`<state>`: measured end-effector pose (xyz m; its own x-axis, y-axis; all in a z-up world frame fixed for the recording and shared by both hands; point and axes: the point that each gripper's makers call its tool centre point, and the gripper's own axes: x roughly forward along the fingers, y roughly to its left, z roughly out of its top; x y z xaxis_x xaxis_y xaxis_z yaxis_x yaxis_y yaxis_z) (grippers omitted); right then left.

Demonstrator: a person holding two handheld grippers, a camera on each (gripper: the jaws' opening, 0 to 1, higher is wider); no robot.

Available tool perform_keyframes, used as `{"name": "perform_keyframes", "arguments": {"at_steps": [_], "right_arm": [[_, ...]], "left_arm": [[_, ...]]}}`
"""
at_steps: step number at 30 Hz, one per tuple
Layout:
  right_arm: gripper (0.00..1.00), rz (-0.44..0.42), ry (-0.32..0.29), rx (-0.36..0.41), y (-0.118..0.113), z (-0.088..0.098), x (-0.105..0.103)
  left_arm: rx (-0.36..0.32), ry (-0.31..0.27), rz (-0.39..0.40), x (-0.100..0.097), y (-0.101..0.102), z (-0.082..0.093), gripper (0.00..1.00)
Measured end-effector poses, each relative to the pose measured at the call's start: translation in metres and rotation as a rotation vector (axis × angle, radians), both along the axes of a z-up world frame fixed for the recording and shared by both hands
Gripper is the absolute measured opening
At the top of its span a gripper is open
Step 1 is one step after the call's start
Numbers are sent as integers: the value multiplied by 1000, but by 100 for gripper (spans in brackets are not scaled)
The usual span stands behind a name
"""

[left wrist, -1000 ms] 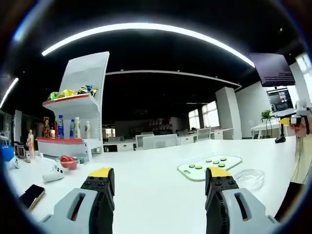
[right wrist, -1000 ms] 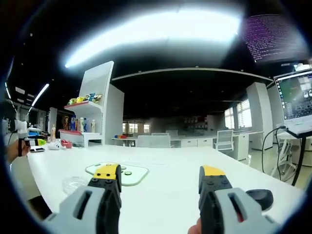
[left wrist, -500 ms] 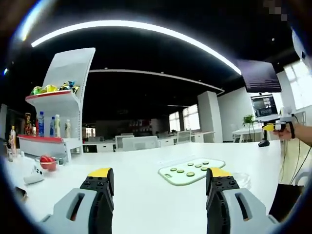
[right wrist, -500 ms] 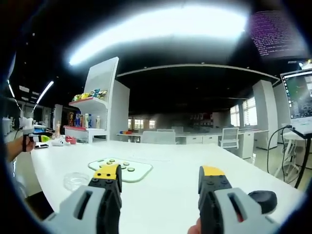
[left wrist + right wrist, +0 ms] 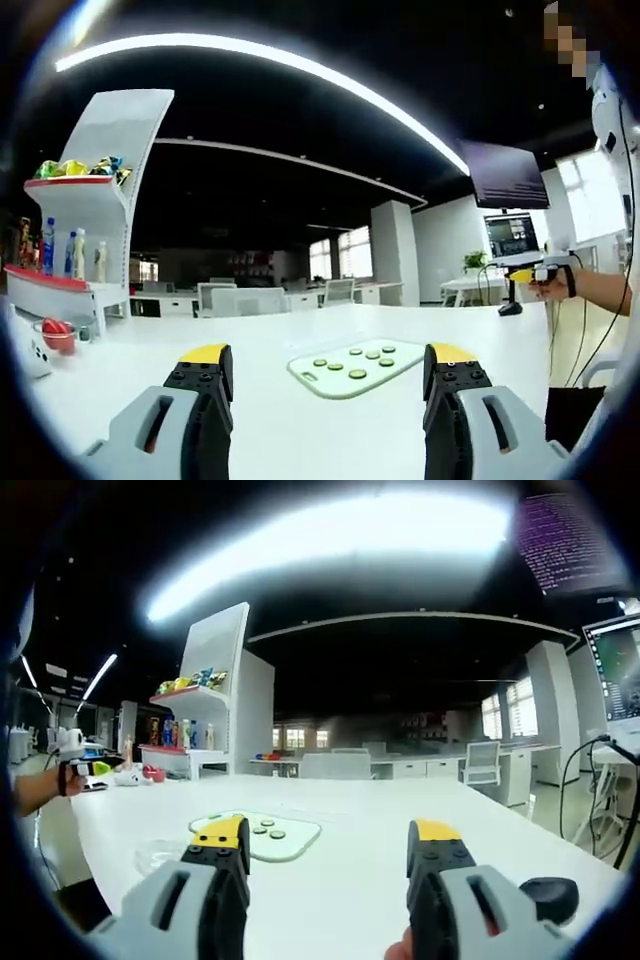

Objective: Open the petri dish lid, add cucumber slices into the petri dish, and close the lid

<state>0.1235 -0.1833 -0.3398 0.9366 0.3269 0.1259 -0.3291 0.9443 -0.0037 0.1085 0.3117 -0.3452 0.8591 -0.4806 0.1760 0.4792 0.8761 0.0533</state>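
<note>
The left gripper has its jaws set wide apart and holds nothing; it is raised level above the white table, short of the work. The right gripper is likewise spread and empty. Both appear staged for an approach, with neither committed to the lid. Beyond the jaws lies the cutting board carrying the cucumber slices, kept together within reach. The petri dish sits just beside the board in the right gripper view; being clear, its lid seam is hard to resolve
</note>
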Motion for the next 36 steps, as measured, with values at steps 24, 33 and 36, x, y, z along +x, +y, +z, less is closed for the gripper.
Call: {"name": "perform_keyframes", "arguments": {"at_steps": [24,33,36], "right_arm": [[64,188,-56,-30,32,22,5],[64,259,-61,-71,50,22,2],[64,305,-62,-76,59,24,-2]], "left_arm": [[51,25,-202,12,-49,4,78],[69,19,-250,10,-59,10,78],[50,17,-271,8,-61,14,78]]}}
